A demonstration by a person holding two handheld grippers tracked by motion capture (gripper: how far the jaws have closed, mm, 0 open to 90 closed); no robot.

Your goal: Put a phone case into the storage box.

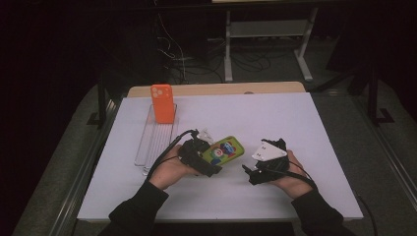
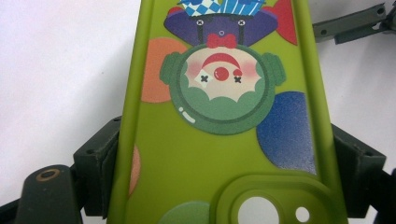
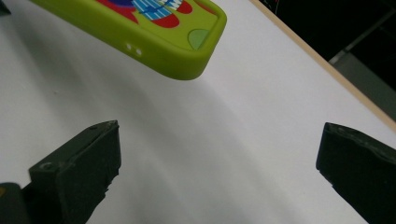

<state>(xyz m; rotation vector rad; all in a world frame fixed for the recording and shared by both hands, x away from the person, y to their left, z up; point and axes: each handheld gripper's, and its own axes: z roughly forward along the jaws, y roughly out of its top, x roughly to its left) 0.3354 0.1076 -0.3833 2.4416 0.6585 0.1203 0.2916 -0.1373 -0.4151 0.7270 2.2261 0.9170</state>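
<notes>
A green phone case (image 1: 225,149) printed with a clown floats just above the white table (image 1: 295,128). My left gripper (image 1: 206,158) is shut on it. In the left gripper view both black fingers (image 2: 95,161) press the long edges of the green case (image 2: 219,149) close to its camera cutout, so my left gripper (image 2: 229,161) clamps it across its width. To the right my right gripper (image 1: 258,158) stands open and holds nothing. The right gripper view shows my right gripper (image 3: 217,158) with wide-apart jaws over bare table, and a corner of the green case (image 3: 154,32) a little beyond them, not touching.
An orange phone case (image 1: 163,103) stands upright at the far end of a clear slotted rack (image 1: 156,140) on the left of the table. A wooden edge (image 1: 221,89) runs along the back. Cables and a desk frame (image 1: 265,39) lie on the dark floor behind.
</notes>
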